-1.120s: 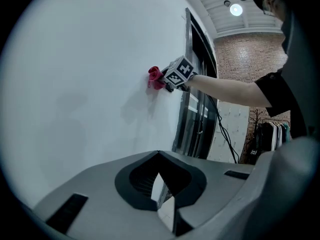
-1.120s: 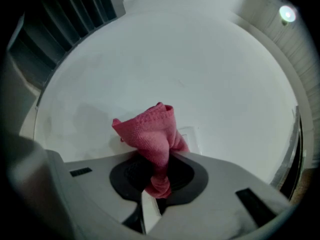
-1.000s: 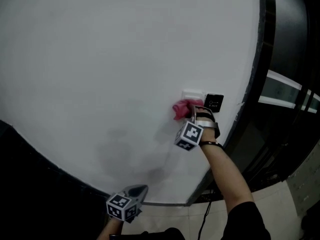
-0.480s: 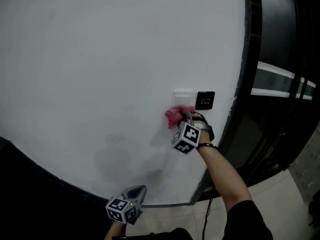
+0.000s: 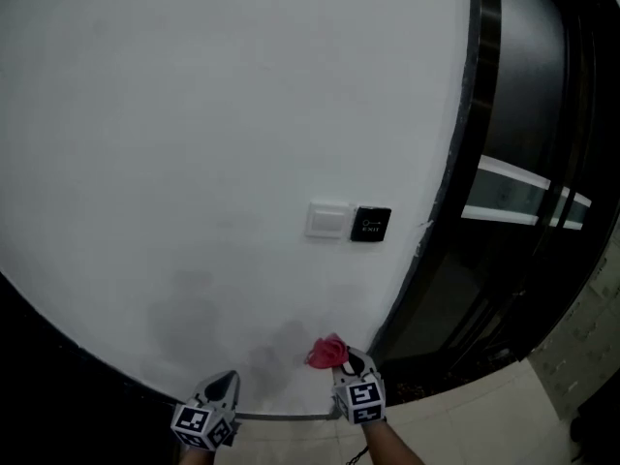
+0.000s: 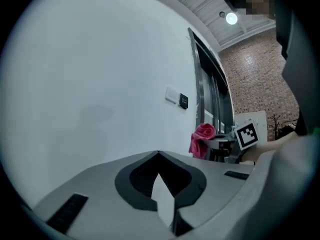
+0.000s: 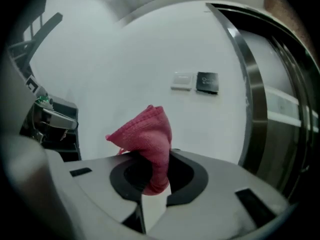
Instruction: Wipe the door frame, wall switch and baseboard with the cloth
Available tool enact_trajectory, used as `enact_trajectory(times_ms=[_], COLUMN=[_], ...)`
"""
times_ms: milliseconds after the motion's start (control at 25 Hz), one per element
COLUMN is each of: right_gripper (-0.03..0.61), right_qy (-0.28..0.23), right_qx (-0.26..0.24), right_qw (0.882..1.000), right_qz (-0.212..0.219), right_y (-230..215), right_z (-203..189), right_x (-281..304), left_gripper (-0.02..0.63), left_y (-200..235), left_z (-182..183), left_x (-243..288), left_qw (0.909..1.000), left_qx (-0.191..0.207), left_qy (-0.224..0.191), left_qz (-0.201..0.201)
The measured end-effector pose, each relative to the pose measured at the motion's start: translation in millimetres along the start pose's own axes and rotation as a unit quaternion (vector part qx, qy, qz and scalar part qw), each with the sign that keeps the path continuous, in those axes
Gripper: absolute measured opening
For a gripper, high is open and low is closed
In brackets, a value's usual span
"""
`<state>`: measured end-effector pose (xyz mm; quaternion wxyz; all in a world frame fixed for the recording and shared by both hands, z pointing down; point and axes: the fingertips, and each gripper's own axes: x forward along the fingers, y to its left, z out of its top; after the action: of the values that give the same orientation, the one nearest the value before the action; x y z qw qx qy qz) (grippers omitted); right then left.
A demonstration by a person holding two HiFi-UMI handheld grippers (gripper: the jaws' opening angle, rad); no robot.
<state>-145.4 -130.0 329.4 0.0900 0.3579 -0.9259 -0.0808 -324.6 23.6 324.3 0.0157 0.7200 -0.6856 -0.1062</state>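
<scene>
Right claw [image 5: 345, 363], clenched on the red cloth [image 5: 325, 353], hangs low at the wall; switch [image 5: 327, 220] well above, door frame [image 5: 449, 163] rightward. Left claw [image 5: 224, 384] closed, empty.

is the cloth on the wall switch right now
No, the right gripper holds the pink cloth well below the wall switch.
</scene>
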Motion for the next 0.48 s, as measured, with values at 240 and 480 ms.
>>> enact_trajectory(times_ms=[240, 480], right_gripper=[0.055, 0.055], right_qy=[0.002, -0.017], right_qx=[0.036, 0.024], right_qw=[0.999, 1.000], right_qz=[-0.006, -0.003], right_y=[-19, -15], right_z=[-6, 8], right_x=[-19, -16], left_gripper=[-0.009, -0.009], left_y=[-18, -20], left_z=[9, 3], left_x=[4, -2], left_qw=[0.9997, 0.9994], left_qx=[-0.014, -0.020], left_qy=[-0.011, 0.003], left_qz=[-0.019, -0.028])
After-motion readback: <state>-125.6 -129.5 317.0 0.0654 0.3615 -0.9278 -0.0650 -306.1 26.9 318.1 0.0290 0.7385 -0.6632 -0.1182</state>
